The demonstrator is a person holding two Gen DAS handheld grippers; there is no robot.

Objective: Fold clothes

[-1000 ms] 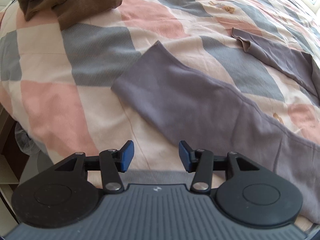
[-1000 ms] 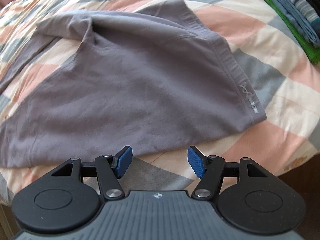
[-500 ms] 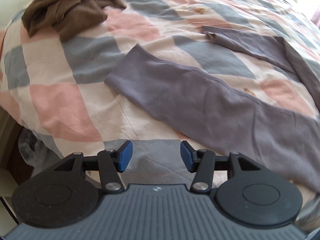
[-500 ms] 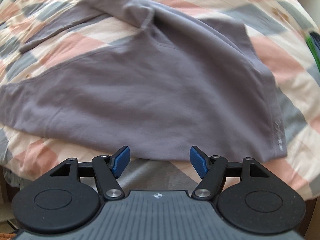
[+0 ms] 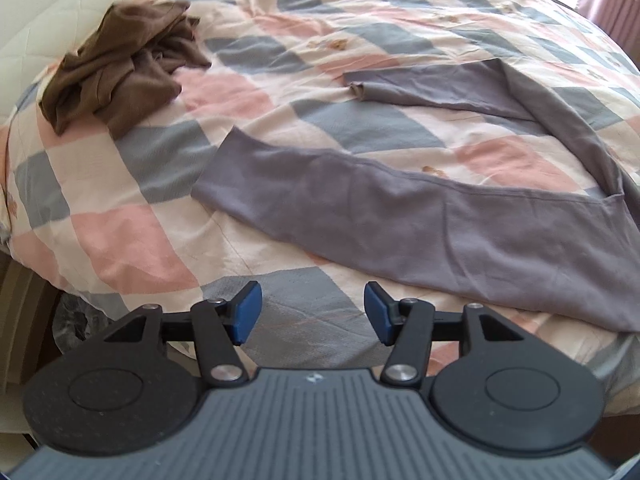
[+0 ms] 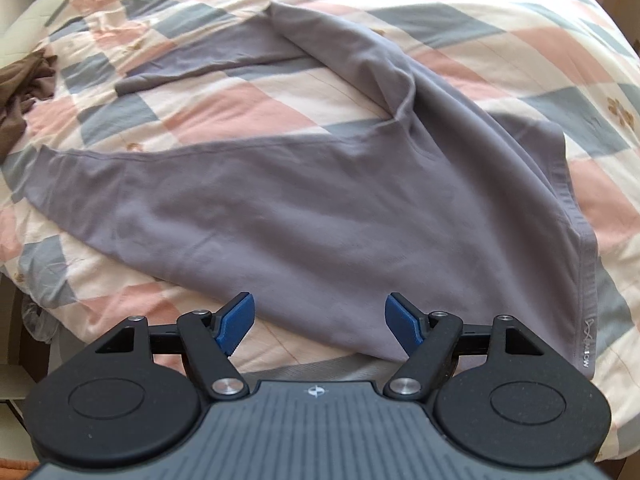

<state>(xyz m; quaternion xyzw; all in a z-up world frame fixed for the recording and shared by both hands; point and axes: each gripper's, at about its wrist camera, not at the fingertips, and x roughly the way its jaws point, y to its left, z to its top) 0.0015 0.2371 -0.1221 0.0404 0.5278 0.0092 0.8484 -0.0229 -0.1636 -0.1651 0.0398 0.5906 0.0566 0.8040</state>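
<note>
I see grey-purple trousers (image 6: 328,208) spread flat on the checked bedcover (image 5: 132,240), waistband (image 6: 584,280) at the right near the bed edge, small printed logo on it. Legs splay into a V toward the left: near leg (image 5: 360,208) lies broad and smooth, far leg (image 5: 432,88) narrower, its cuff slightly curled. Crotch area bunched into a ridge. A brown garment (image 5: 116,64), crumpled, type unclear, lies well apart near the far left corner.

The left gripper (image 5: 312,312), black-armed with blue fingertip pads (image 5: 248,312), is spread wide and grips nothing. The right gripper (image 6: 319,322) is likewise spread, its blue pads (image 6: 402,328) well apart and bare. Both point forward, angled slightly downward.
</note>
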